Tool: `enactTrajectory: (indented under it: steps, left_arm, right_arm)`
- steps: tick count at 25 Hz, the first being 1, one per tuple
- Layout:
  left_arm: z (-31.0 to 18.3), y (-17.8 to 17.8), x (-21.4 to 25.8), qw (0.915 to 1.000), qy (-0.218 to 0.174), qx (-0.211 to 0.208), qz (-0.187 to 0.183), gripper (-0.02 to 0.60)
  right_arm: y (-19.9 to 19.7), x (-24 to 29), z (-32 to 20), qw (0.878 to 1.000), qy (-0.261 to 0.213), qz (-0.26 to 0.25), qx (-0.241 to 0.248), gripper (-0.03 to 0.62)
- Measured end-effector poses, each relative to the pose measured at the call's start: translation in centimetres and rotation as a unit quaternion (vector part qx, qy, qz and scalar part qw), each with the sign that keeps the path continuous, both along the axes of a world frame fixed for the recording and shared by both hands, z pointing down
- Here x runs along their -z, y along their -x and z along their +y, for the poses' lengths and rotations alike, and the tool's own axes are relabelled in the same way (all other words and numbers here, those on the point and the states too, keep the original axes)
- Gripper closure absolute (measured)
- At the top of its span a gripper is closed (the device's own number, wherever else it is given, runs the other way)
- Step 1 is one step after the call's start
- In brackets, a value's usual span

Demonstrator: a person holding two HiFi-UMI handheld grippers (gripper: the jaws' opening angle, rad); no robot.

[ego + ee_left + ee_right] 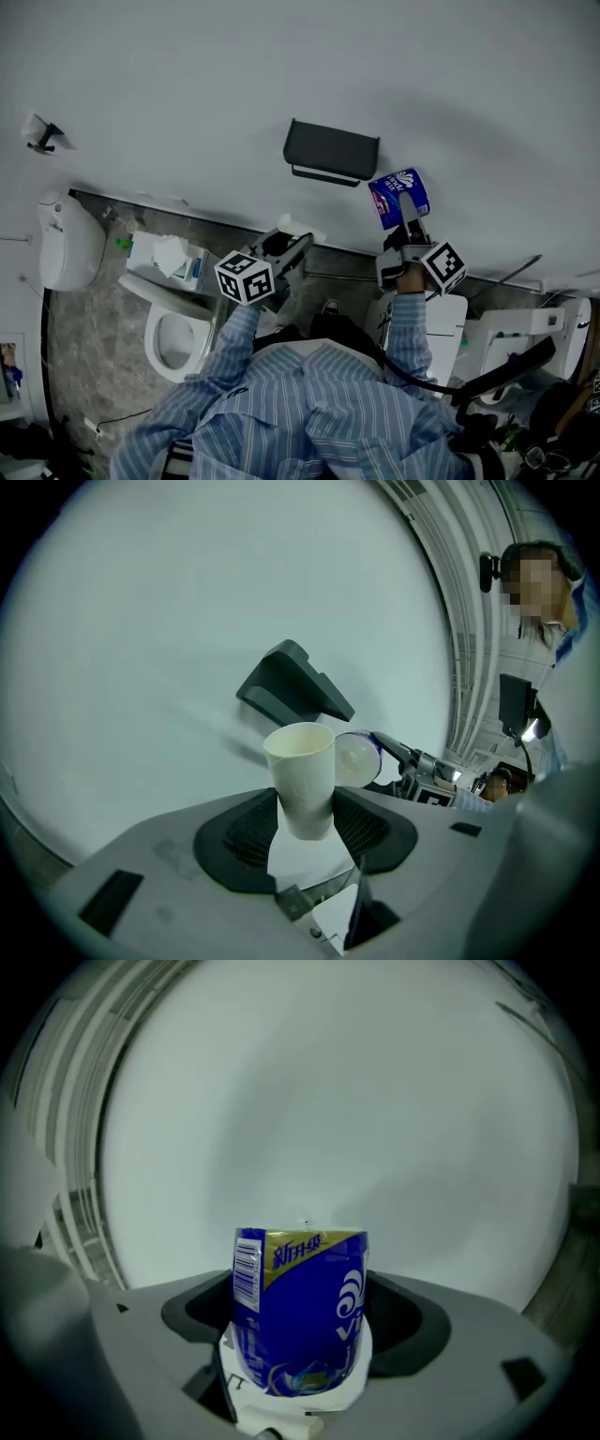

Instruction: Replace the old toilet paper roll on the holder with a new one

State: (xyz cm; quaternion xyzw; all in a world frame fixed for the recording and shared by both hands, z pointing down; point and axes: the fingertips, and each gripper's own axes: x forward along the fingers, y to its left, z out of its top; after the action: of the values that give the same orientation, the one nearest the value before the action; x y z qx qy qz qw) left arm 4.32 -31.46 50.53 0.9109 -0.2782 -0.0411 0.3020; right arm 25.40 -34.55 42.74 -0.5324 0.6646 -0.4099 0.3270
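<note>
A dark grey paper holder (331, 150) hangs on the white wall with its lid down. My left gripper (289, 247) is below and left of it, shut on an empty white cardboard tube (296, 226). In the left gripper view the tube (302, 778) stands upright between the pads of the left gripper (305, 822), and the holder (292, 683) is just beyond it. My right gripper (411, 223) is shut on a new roll in blue wrapping (400, 197), to the right of the holder and slightly lower. The right gripper view shows that roll (300, 1312) pinched in the right gripper (300, 1327), facing bare wall.
A white toilet (178, 328) with a tissue pack (170, 255) on its tank stands at the lower left. A white bin (66, 239) and a wall hook (39, 134) are further left. White equipment (520, 333) sits at the right. A second person (539, 602) stands behind.
</note>
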Motion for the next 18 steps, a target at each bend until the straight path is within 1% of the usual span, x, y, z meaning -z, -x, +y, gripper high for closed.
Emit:
enactTrajectory:
  steps: [3, 5, 10, 18]
  left_arm:
    - [0.1, 0.5, 0.0, 1.0, 0.001, 0.009, -0.002, 0.393]
    - [0.2, 0.8, -0.1, 0.9999, 0.002, 0.014, -0.004, 0.393]
    - [0.7, 2.0, -0.1, 0.9996, 0.004, 0.028, -0.009, 0.393]
    - [1.2, 2.5, -0.1, 0.9992, 0.006, 0.039, -0.011, 0.393]
  right_arm:
    - [0.1, -1.7, -1.1, 0.997, 0.011, -0.07, -0.005, 0.172]
    - [0.3, -2.2, -1.7, 0.995, 0.017, -0.1, -0.007, 0.172]
    - [1.0, -2.4, -2.4, 0.993, 0.023, -0.119, -0.006, 0.172]
    - [1.4, -2.7, -3.1, 0.978, 0.027, -0.205, -0.016, 0.172]
